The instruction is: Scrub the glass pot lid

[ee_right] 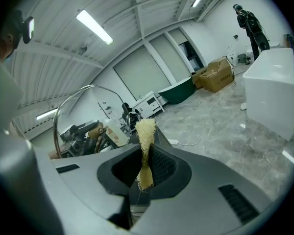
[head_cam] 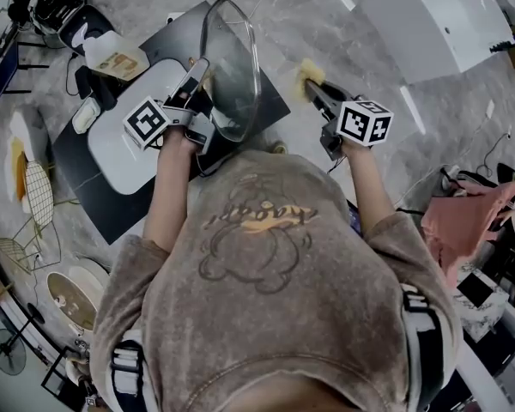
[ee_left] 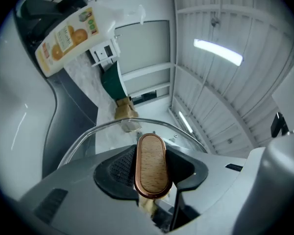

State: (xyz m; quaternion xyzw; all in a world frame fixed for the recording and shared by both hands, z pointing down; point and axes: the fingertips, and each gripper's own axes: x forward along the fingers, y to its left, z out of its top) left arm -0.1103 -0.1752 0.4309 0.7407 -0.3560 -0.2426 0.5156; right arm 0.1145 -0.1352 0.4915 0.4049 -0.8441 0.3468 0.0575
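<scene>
Left gripper [ee_left: 152, 166]: jaws stand partly open and clamped on the wooden handle [ee_left: 152, 165] of the glass pot lid [head_cam: 232, 67], one pad on each long side of it. The lid is carried clear of the dark worktop [head_cam: 112, 204], stood on edge, its glass dome reaching up and forward from the left jaws. Right gripper [ee_right: 146, 168]: jaws almost together, pinched on a thin yellow fibrous scrub pad [ee_right: 146, 148] whose frayed upper end stands proud of the jaw tips. In the head view the pad sits to the right of the lid's rim, near it but apart; no contact between pad and glass is visible. In the right gripper view the lid's rim appears to the left of and beyond the jaws. A detergent bottle [head_cam: 112, 58] with an orange label lies beyond the left jaws, to their left. Assessment: the step in hand is the approach, with lid presented and pad gripped, and scrubbing not yet begun. The next move calls for the right jaws to cross the gap toward the left jaws and lay the pad's free end against the glass face. The left grip must be firm, since a push on the glass would tend to twist the lid about its handle.
</scene>
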